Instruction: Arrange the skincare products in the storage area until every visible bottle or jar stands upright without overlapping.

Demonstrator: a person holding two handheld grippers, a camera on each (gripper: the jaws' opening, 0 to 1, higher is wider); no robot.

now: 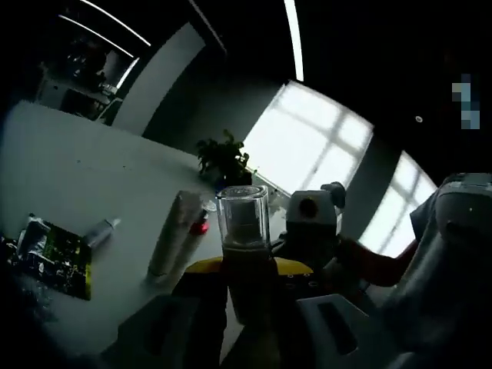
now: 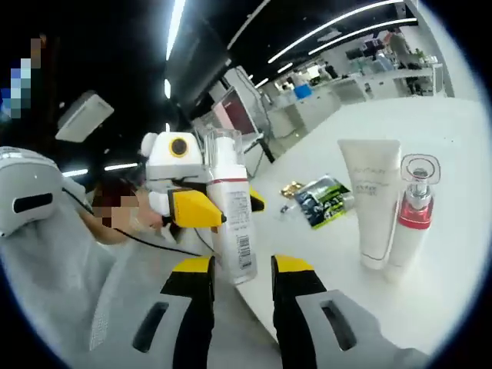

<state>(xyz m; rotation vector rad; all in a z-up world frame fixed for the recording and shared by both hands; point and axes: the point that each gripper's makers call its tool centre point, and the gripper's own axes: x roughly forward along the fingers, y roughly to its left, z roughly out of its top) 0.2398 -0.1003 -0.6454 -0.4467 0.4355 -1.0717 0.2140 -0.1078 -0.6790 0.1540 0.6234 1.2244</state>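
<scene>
Both grippers are clamping one pump bottle (image 2: 233, 223) mid-air, frame centre, long axis upright. Left gripper (image 2: 201, 209) is gripping mid-body, right gripper (image 2: 241, 286) pinching the base; table (image 2: 461, 254) lying right

The left gripper view looks low across the white table (image 1: 77, 169) toward bright windows (image 1: 307, 146), tilted, with a clear-capped bottle (image 1: 244, 231) very close at lower centre. The right gripper view faces the opposite way, toward a far room with ceiling lights, the same bottle (image 2: 231, 207) close at centre. Both views share that bottle, the white tube (image 1: 173, 234) (image 2: 370, 200), the green packet (image 1: 54, 257) (image 2: 323, 200) and the table (image 2: 453, 154). Each view catches the other gripper (image 1: 311, 219) (image 2: 181, 192) just behind the bottle.
</scene>
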